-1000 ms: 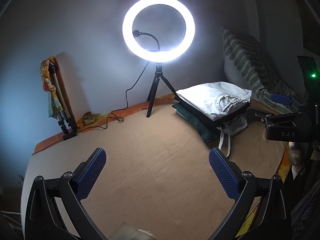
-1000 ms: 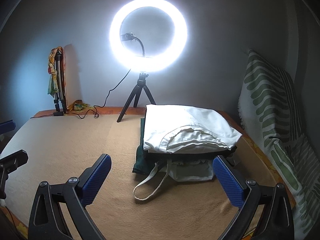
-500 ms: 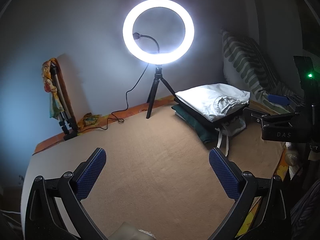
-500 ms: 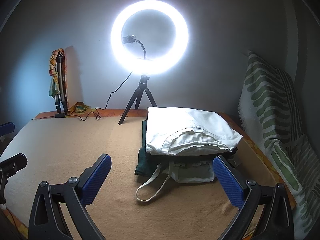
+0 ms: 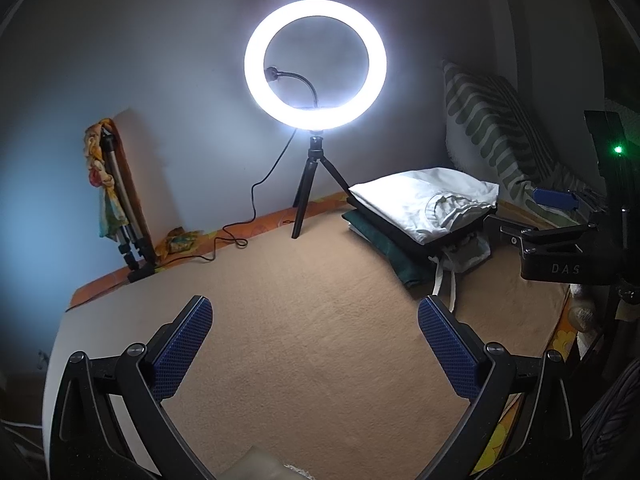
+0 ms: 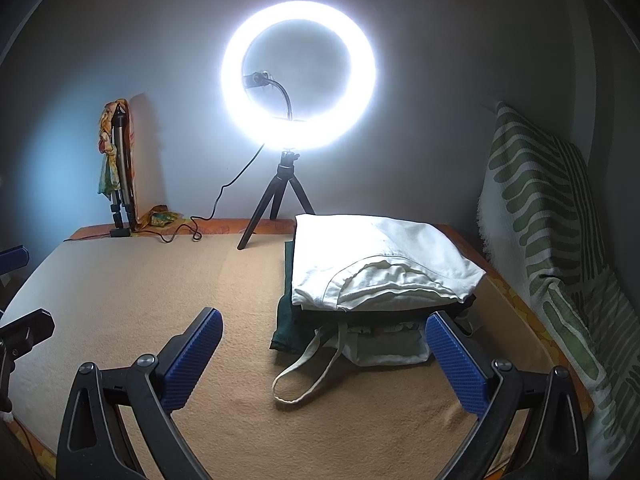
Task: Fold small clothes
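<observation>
A stack of folded clothes lies on the tan blanket, with a white folded garment on top, dark green cloth under it and a pale piece with a long drawstring loop at the front. In the left wrist view the same white folded garment lies far right. My right gripper stands open just in front of the stack, its right pad close to the pale piece. My left gripper is open over bare blanket, holding nothing.
A lit ring light on a small tripod stands at the back against the wall, its cable trailing left. A folded tripod with a colourful cloth leans at the back left. A green-striped pillow lies along the right edge.
Both views have shifted slightly, so the stack and ring light sit a little lower in frame. Both grippers stay open and nothing has been picked up.
</observation>
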`<state>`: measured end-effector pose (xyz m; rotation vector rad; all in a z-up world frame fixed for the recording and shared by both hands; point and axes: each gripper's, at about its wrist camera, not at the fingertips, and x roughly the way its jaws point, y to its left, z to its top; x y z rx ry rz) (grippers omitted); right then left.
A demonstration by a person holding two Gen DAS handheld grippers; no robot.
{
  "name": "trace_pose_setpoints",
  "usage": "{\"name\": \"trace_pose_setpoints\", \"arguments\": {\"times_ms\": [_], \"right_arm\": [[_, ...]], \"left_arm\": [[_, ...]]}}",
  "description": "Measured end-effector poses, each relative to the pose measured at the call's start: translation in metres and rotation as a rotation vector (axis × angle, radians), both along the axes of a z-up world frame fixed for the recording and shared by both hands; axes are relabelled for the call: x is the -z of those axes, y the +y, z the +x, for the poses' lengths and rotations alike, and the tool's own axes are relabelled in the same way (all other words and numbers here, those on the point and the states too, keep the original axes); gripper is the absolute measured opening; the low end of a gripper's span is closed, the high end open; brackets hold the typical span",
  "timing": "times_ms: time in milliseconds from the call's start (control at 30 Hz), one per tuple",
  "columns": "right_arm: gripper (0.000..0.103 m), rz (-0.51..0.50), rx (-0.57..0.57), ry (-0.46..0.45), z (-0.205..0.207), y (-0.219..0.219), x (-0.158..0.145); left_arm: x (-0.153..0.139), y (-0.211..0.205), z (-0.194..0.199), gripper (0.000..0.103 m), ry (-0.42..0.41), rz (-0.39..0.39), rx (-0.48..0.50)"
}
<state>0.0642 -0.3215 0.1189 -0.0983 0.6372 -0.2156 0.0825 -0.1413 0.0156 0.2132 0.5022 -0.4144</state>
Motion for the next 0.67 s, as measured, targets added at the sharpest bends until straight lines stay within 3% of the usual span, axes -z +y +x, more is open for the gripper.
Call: {"name": "trace_pose_setpoints", "arguments": {"times_ms": [667], "right_arm": [[0.103, 0.0, 0.002, 0.0, -0.0007, 0.0015, 0.0002]], "left_arm": [[0.0026, 0.0037, -0.0011, 0.102, 0.003, -0.003, -0.008]]}}
